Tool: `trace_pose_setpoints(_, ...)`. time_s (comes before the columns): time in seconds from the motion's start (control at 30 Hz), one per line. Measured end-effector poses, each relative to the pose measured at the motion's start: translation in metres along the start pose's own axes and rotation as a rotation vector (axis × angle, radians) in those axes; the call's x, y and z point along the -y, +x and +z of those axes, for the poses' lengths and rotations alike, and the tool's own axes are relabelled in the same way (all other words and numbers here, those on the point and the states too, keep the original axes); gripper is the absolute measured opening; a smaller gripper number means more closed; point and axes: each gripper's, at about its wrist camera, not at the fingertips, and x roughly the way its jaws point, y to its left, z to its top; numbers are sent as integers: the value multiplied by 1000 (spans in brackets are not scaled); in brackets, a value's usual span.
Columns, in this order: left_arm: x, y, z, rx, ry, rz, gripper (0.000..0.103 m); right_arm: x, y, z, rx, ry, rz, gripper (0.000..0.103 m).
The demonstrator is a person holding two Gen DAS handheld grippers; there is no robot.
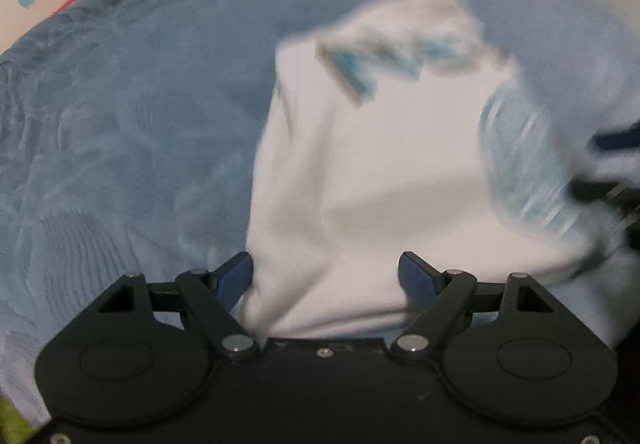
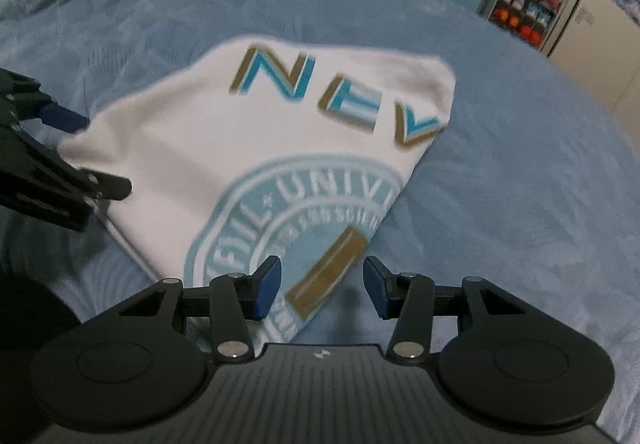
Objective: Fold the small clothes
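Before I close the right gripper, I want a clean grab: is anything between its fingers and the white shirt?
Nothing visible: the right gripper is open, with the white shirt's near corner between its fingers on the blue blanket.

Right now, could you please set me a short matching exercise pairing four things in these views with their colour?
Things:
1. bedspread
2. folded shirt
3. bar on the shirt's print
4. pads on the right gripper, jaws open

Colours:
A. gold-brown
B. white
C. dark blue
D. dusty light blue

Pairs: 1-D, 2-B, 3-A, 4-C
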Motion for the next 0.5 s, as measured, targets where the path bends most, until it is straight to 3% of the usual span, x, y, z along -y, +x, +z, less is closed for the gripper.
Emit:
trace_pose_setpoints(0.13,-6,3,2,1,-51,-27,85,4,9,-5,-18,27,20,56)
trace_pose_setpoints(0.23,-19,-14,14,73,-74,-44,82,14,4,0,1,56,43,56)
trace_pose_setpoints(0.37,-55,-21,40,200,-170,-127,82,46,-2,11,89,171,36,74)
trace_pose_setpoints(0.5,-72,25,69,125,-220,-231,82,82,22,22,82,347,101,74)
